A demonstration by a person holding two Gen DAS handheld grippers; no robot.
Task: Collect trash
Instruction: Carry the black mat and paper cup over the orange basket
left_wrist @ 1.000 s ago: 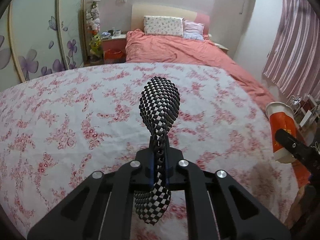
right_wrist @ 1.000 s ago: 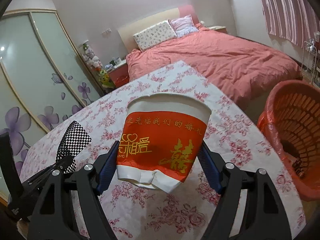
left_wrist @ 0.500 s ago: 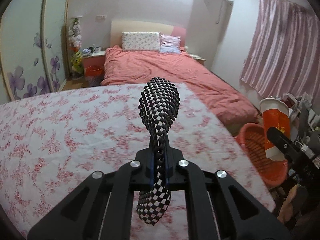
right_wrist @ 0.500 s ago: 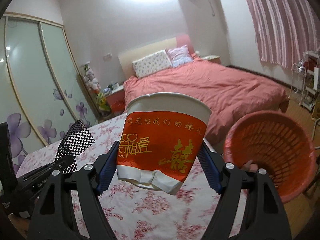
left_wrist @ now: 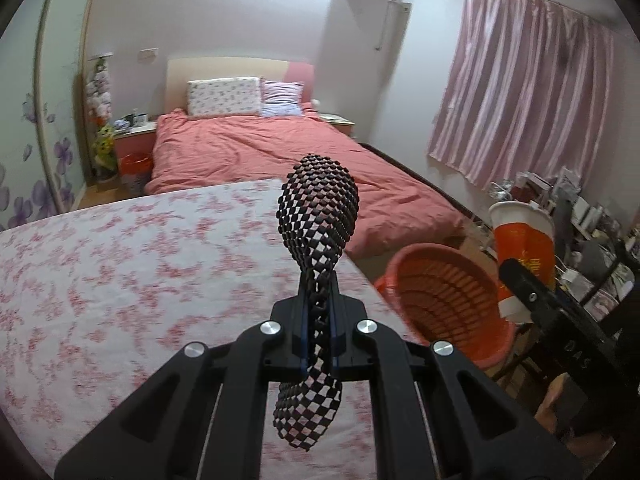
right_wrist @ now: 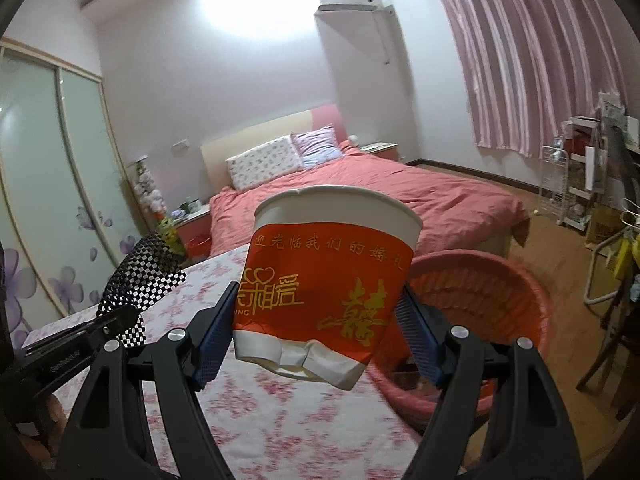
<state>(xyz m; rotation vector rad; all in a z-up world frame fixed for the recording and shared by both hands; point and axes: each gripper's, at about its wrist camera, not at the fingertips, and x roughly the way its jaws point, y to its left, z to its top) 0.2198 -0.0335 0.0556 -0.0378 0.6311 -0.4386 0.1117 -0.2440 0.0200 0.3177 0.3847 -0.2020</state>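
Both grippers tilt slightly downward. The left gripper (left_wrist: 316,332), jaws pressed together, pinches a crumpled black-and-white checkered wrapper (left_wrist: 318,216) above the floral tablecloth (left_wrist: 120,272). The right gripper (right_wrist: 316,320) clamps a dented red-and-white paper cup (right_wrist: 328,292) near the ribbed orange plastic basket (right_wrist: 500,300).

The left gripper (left_wrist: 316,340) is clamped tight, while the right gripper (right_wrist: 316,336) stands wide, both angled slightly downward.
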